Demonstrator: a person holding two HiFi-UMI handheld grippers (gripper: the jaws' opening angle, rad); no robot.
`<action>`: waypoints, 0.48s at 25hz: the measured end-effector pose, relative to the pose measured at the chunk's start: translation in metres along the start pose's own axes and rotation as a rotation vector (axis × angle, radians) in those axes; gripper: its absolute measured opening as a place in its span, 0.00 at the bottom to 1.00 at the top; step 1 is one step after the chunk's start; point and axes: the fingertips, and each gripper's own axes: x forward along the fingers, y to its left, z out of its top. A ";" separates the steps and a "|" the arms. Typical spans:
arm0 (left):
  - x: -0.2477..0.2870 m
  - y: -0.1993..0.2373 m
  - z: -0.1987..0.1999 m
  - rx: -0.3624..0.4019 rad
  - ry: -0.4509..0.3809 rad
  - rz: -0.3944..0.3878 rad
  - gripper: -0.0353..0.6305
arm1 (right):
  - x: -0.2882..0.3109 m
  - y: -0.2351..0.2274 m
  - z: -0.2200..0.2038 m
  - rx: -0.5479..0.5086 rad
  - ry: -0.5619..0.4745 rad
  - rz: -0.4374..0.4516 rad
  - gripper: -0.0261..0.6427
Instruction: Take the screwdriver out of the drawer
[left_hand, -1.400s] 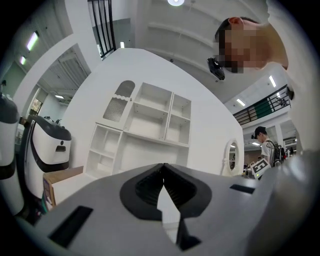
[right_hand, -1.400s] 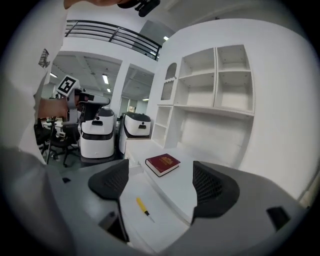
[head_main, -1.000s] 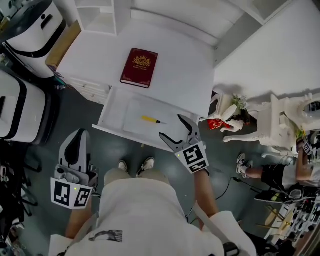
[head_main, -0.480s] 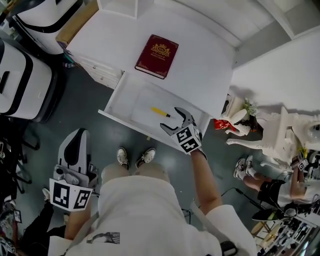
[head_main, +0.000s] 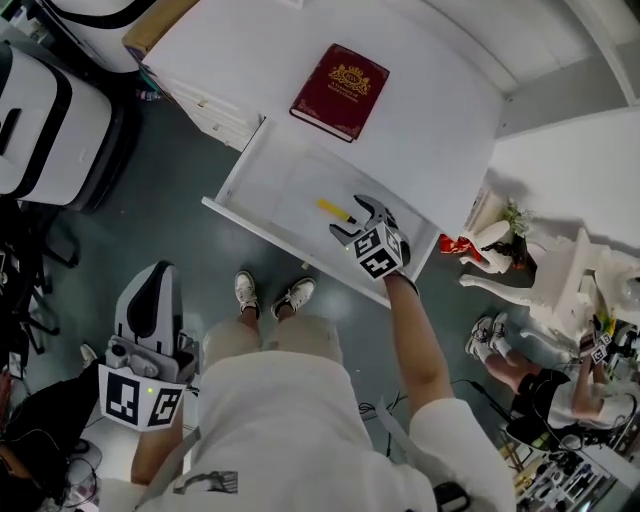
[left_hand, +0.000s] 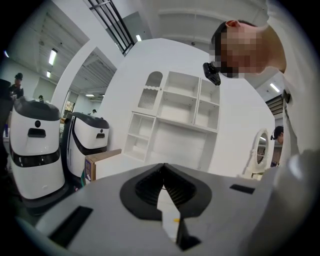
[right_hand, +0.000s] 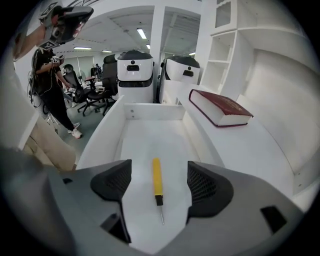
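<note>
A yellow-handled screwdriver (head_main: 334, 208) lies flat on the floor of the open white drawer (head_main: 243, 170). My right gripper (head_main: 350, 218) points down into the drawer just over its tip end. In the right gripper view the screwdriver (right_hand: 157, 180) lies lengthwise between the two dark pads (right_hand: 112, 182), which stand apart from it on either side; the jaws are closing. My left gripper (head_main: 152, 300) hangs low at the left, away from the drawer, and its jaws meet with nothing between them (left_hand: 163, 165).
A dark red book (head_main: 340, 78) lies on the white desktop (head_main: 430, 130) behind the drawer. White-and-black machines (head_main: 50, 130) stand at the left. The person's shoes (head_main: 270, 295) are under the drawer front. White ornate furniture (head_main: 540, 260) and a seated person (head_main: 545, 400) are at the right.
My right gripper has gone down and forward from the drawer's front edge into the drawer, over the screwdriver. The left gripper has sunk a little.
</note>
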 end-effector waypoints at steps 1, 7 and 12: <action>0.000 0.001 -0.003 -0.004 0.006 0.004 0.08 | 0.005 -0.001 -0.002 -0.002 0.007 0.007 0.57; 0.000 0.002 -0.021 -0.022 0.037 0.025 0.08 | 0.037 0.005 -0.019 -0.047 0.068 0.067 0.53; -0.006 0.007 -0.029 -0.026 0.054 0.056 0.08 | 0.060 0.009 -0.029 -0.067 0.115 0.119 0.47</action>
